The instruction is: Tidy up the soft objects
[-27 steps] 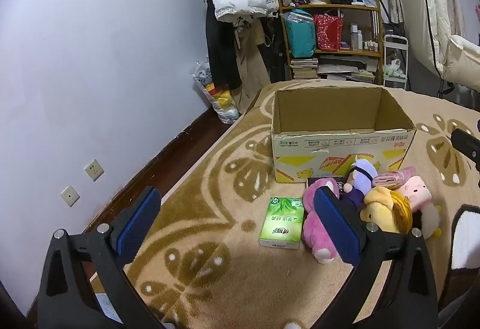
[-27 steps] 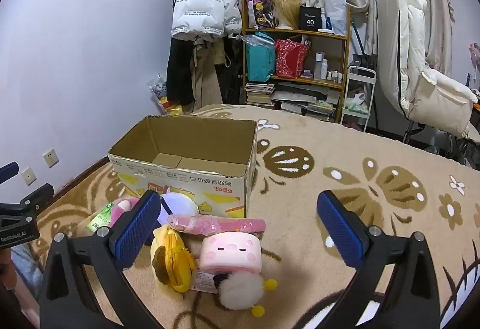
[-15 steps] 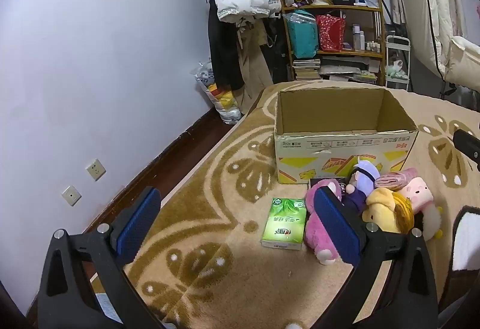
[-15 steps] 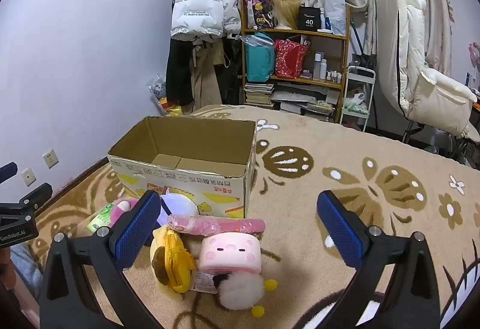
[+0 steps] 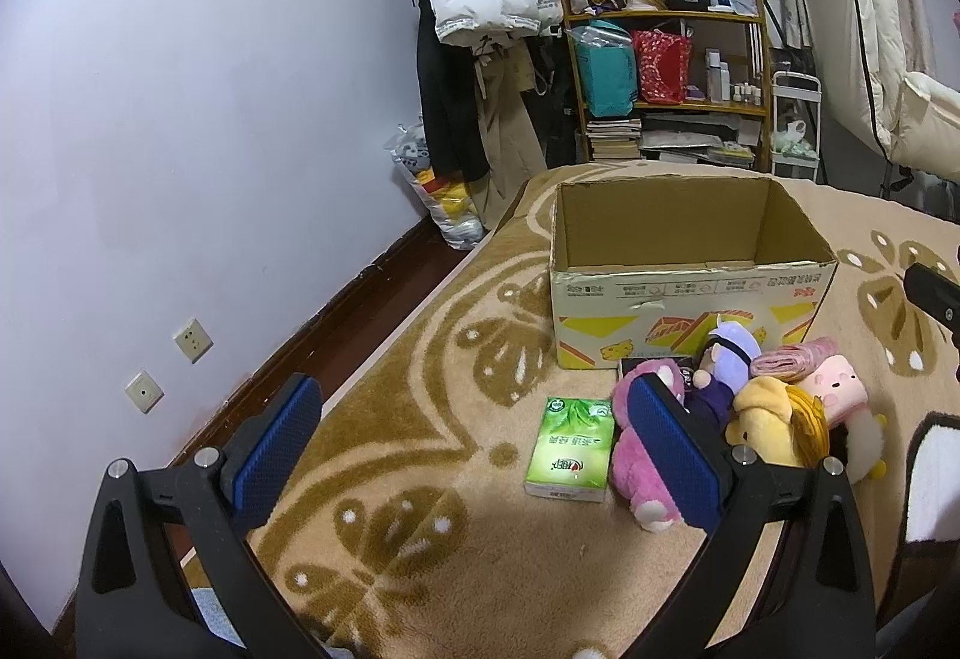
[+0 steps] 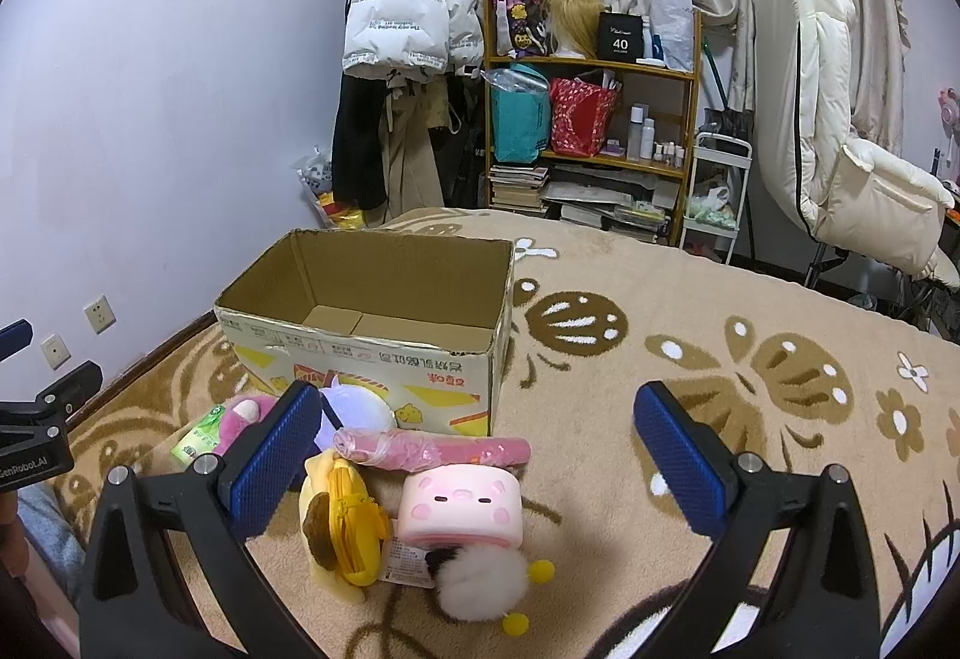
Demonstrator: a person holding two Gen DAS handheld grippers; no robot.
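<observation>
Before the cardboard box (image 6: pixel 384 353) — plush toys (image 6: pixel 459 503) heaped; both tools, left tool (image 5: pixel 474 446) and right tool (image 6: pixel 477 446), gape empty.

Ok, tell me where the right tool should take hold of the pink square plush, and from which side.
Grip the pink square plush across its two short side faces, coming down from above. It lies flat and face up, and its right side is bare carpet. On the left the yellow plush crowds it, so slip one finger into that gap. The right tool is open wide enough, probably.
</observation>
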